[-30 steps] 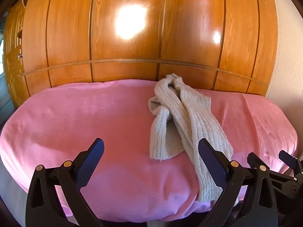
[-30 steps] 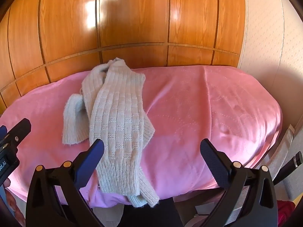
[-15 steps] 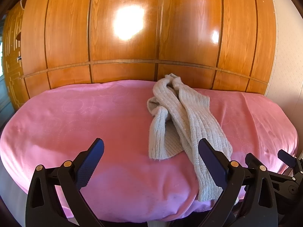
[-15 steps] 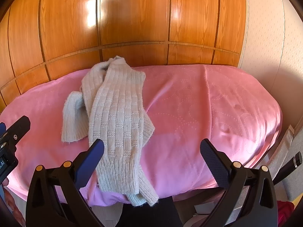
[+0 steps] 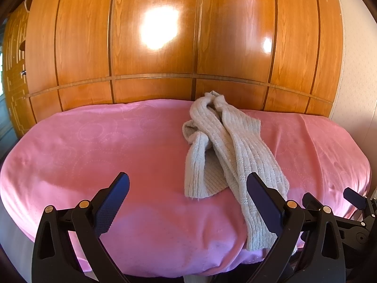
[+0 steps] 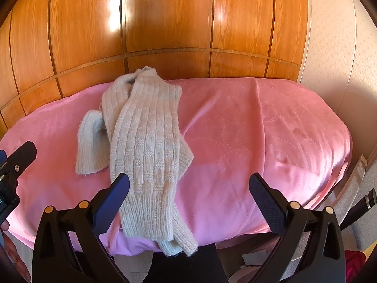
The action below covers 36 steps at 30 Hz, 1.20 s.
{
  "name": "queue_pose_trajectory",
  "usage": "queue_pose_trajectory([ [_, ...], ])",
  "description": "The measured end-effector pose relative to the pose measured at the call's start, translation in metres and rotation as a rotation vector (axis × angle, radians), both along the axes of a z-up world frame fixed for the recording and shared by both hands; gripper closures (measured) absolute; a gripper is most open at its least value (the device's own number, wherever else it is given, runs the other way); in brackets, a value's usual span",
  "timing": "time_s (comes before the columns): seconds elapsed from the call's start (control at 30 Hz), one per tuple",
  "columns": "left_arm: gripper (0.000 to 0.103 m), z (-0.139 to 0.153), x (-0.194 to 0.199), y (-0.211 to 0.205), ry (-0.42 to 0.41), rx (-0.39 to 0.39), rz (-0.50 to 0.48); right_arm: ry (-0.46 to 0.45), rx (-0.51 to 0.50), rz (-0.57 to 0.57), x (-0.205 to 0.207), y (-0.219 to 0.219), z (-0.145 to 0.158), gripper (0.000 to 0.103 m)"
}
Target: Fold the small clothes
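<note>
A grey ribbed knit garment (image 5: 226,151) lies bunched in a long strip on the pink blanket (image 5: 94,155), running from the far edge to the near edge, where one end hangs over. It also shows in the right wrist view (image 6: 146,136). My left gripper (image 5: 188,202) is open and empty, hovering at the near edge just left of the garment. My right gripper (image 6: 188,198) is open and empty, hovering at the near edge with its left finger (image 6: 113,200) over the garment's lower part.
The blanket (image 6: 271,129) covers a table or bed set against a glossy wooden panelled wall (image 5: 153,47). A pale wall (image 6: 334,35) stands at the right. The left gripper's side (image 6: 14,165) shows at the left of the right wrist view.
Both grippers have drifted slightly; the garment sits a touch higher in the right wrist view. Neither gripper has changed its opening, and the garment has not moved.
</note>
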<state>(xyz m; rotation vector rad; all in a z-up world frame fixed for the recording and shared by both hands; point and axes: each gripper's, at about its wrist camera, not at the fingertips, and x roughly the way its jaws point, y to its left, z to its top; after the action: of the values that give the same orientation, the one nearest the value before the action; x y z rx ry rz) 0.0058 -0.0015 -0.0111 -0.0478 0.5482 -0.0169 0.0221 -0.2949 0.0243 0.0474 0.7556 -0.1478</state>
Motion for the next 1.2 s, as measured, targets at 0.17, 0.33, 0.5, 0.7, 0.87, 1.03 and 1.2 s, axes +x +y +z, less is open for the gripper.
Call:
queue_pose_trajectory([
  [0.17, 0.004, -0.003, 0.003, -0.001, 0.015, 0.01, 0.009, 0.013, 0.007, 0.004, 0.002, -0.001, -0.004, 0.002],
  [0.33, 0.004, -0.005, 0.007, -0.004, 0.033, 0.033, 0.022, 0.018, 0.017, 0.007, 0.004, -0.004, -0.006, 0.002],
  [0.5, 0.004, -0.007, 0.012, -0.002, 0.042, 0.039, 0.027, 0.029, 0.024, 0.019, 0.007, -0.002, -0.01, 0.002],
  [0.7, 0.004, -0.009, 0.017, -0.003, 0.056, 0.042, 0.028, 0.038, 0.033, 0.026, 0.011, -0.003, -0.013, 0.002],
  [0.87, 0.004, -0.009, 0.017, -0.004, 0.059, 0.05, 0.024, 0.045, 0.043, 0.03, 0.014, -0.003, -0.014, 0.002],
  [1.03, 0.004, -0.007, 0.018, -0.005, 0.052, 0.049, 0.02, 0.05, 0.053, 0.036, 0.016, -0.004, -0.017, 0.002],
  [1.2, 0.004, -0.007, 0.02, -0.007, 0.058, 0.054, 0.018, 0.058, 0.061, 0.035, 0.018, -0.007, -0.018, 0.002],
])
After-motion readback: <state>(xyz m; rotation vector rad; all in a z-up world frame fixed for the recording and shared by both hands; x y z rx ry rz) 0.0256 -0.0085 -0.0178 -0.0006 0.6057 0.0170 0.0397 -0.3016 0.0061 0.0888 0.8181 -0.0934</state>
